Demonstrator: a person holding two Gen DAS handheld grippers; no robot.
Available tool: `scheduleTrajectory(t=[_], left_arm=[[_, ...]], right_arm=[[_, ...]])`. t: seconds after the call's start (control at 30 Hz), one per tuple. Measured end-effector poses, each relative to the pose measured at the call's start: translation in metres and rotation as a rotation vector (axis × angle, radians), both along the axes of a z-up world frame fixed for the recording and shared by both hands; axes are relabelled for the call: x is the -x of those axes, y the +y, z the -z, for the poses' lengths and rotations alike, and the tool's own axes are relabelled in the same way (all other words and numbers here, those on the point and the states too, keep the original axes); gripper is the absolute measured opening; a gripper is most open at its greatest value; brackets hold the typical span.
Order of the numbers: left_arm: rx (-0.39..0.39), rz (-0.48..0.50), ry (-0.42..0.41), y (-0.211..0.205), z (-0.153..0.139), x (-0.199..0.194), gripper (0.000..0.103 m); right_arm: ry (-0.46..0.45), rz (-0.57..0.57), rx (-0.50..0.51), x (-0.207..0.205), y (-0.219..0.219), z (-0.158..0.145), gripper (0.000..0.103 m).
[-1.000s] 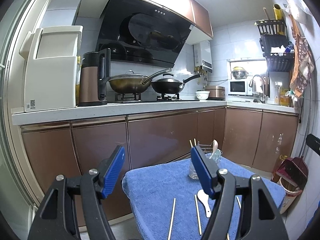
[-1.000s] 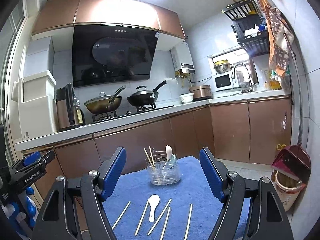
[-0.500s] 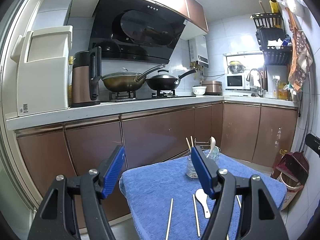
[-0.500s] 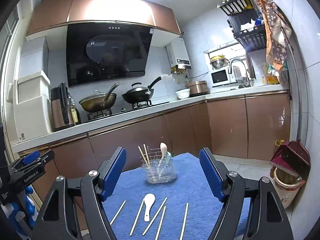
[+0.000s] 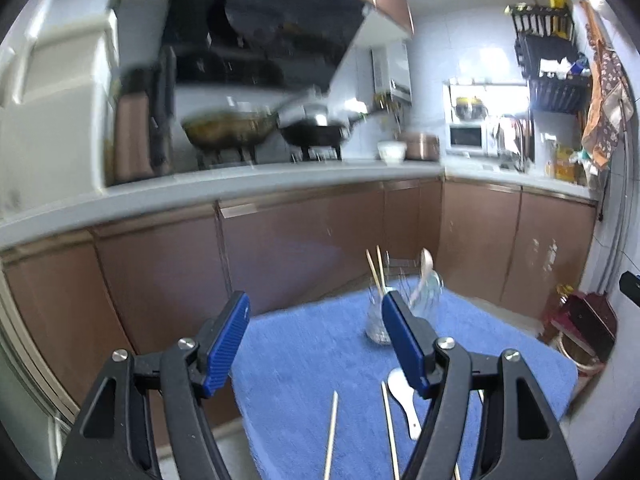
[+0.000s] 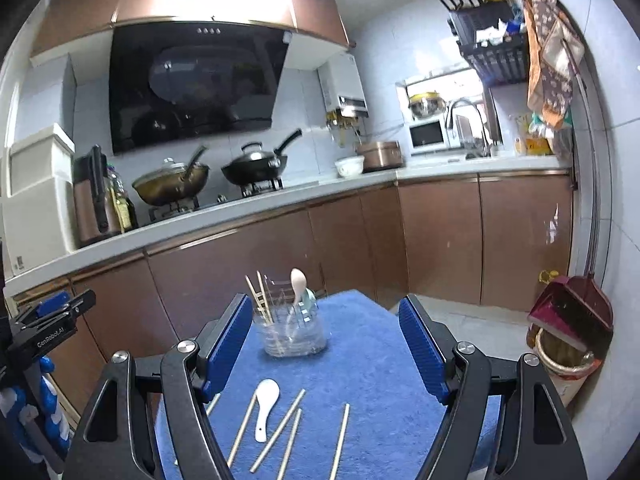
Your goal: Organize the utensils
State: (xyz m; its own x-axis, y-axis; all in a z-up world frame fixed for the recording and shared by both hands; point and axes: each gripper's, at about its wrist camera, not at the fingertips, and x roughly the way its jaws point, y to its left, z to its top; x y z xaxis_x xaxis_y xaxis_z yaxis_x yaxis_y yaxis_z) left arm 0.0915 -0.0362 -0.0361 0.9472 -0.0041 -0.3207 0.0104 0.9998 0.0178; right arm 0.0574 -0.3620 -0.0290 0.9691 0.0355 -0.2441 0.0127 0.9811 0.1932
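Observation:
A clear utensil holder [image 6: 291, 331] stands on a blue towel [image 6: 372, 364], with chopsticks and a pale spoon upright in it. In front of it lie a white spoon [image 6: 265, 406] and several loose wooden chopsticks [image 6: 277, 424]. My right gripper [image 6: 325, 342] hovers open above the towel's near part, nothing between its blue pads. In the blurred left wrist view the holder [image 5: 404, 312] sits partly behind my right pad, the white spoon [image 5: 404, 396] and chopsticks [image 5: 331, 432] lie below. My left gripper [image 5: 316, 340] is open and empty, over the towel's [image 5: 304, 360] left part.
Brown cabinets and a white counter [image 6: 240, 216] with two woks, a kettle and a rice cooker run behind the towel-covered table. A dustpan and bin [image 6: 568, 332] stand on the floor at right. The left gripper's body [image 6: 44, 328] shows at the far left of the right wrist view.
Both views have shifted: the holder and loose utensils now sit nearer and lower between the jaws. The left wrist view has turned and blurred with motion. Neither gripper's opening has changed.

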Motion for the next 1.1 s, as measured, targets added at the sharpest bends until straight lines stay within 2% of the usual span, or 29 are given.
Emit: scheduleTrajectory(t=[0.23,0.33,0.4,0.57,0.63,0.8,1.1], left_arm=[[0.076,0.099,0.237,0.004,0.044,-0.057,0.067],[0.13,0.17,0.389,0.001,0.068,-0.087,0.066],[0.161,0.224,0.512,-0.005,0.091,-0.11,0.066],[0.141,0.303,0.683,-0.028,0.136,-0.141,0.064],[0.131,0.325,0.743,-0.038,0.154,-0.151,0.056],[0.129,0.368,0.873,-0.054,0.189,-0.171,0.039],[0.139,0.359,0.982,-0.067,0.21,-0.209,0.026]], right_arm=[[0.125,-0.01,-0.019,-0.041,-0.017,0.034,0.075],[0.203,-0.039,-0.034,-0.061,-0.022,0.054,0.071],[0.268,-0.073,-0.058,-0.076,-0.026,0.071,0.064],[0.391,-0.125,-0.102,-0.099,-0.03,0.109,0.052],[0.442,-0.148,-0.114,-0.106,-0.032,0.124,0.049],[0.543,-0.191,-0.119,-0.119,-0.035,0.153,0.047],[0.635,-0.223,-0.112,-0.141,-0.04,0.176,0.047]])
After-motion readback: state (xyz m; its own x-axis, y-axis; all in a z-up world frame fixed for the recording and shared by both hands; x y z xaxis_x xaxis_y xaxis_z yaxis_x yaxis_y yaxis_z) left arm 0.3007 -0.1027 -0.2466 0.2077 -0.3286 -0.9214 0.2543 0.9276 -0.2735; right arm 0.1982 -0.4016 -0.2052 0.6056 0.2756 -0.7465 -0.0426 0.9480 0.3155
